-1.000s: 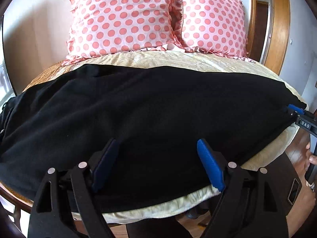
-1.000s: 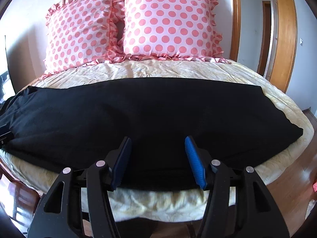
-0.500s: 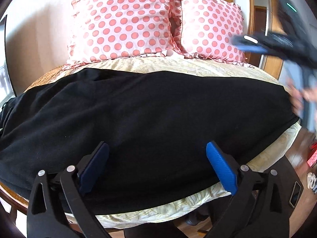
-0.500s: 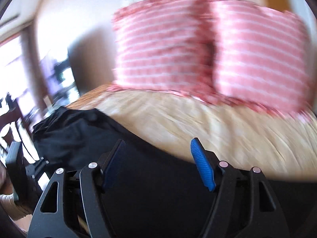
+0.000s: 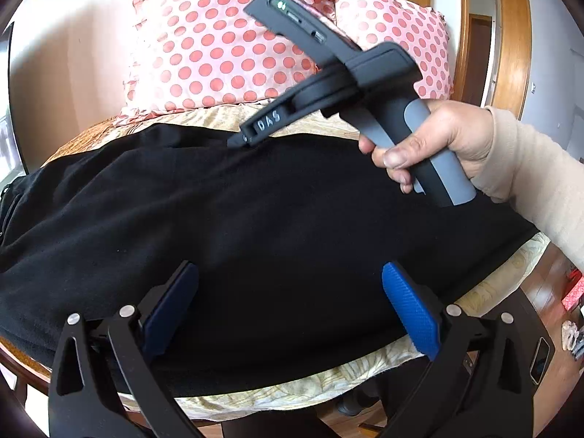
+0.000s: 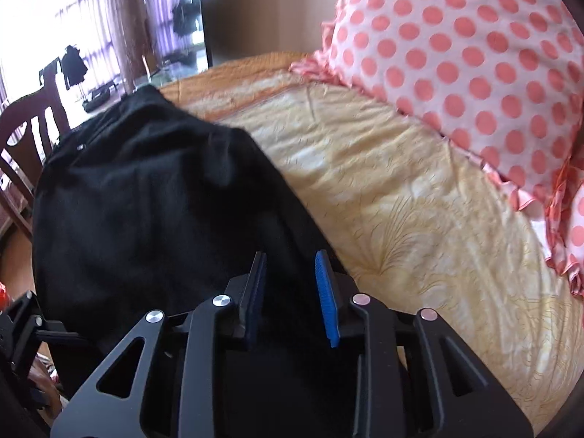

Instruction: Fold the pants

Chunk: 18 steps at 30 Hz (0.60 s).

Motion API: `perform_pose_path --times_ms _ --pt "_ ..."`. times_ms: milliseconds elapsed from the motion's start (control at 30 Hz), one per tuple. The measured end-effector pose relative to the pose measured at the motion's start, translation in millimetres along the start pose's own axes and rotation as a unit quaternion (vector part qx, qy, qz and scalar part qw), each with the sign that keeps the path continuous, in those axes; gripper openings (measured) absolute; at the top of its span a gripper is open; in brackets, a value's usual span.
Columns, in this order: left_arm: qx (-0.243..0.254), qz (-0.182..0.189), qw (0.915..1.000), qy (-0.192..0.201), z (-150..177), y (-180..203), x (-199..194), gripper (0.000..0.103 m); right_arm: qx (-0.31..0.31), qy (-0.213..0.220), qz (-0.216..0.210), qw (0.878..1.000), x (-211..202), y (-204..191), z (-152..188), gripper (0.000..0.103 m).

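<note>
The black pants [image 5: 255, 226] lie across the bed [image 6: 419, 219], under both grippers; the left gripper [image 5: 292, 310] gapes wide above them, the right gripper [image 6: 290, 292] half-open over their far edge

Pants [image 5: 255, 241] across bed [image 5: 365, 376], 2 pillows [image 5: 219, 43] behind.
</note>
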<state>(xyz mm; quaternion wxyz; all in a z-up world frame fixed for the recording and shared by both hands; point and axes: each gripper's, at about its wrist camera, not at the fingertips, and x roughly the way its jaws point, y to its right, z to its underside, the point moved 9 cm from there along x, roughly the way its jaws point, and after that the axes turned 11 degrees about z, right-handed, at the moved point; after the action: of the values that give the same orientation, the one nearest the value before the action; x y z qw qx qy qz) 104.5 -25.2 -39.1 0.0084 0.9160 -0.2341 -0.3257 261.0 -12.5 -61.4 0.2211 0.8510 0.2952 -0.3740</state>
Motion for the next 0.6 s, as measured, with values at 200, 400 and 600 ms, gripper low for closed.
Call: perform_pose_path --times_ms 200,400,600 --pt "0.006 0.004 1.0000 0.001 0.3 0.3 1.1 0.101 -0.001 -0.011 -0.017 1.000 -0.1 -3.5 8.0 0.015" --pt "0.008 0.003 1.0000 0.002 -0.2 1.2 3.1 0.101 -0.059 0.018 0.068 0.996 0.6 -3.4 -2.8 0.002" --pt "0.011 0.001 0.9999 0.002 0.4 1.3 3.0 0.101 -0.052 0.011 0.080 0.995 13.3 4.0 -6.5 0.002"
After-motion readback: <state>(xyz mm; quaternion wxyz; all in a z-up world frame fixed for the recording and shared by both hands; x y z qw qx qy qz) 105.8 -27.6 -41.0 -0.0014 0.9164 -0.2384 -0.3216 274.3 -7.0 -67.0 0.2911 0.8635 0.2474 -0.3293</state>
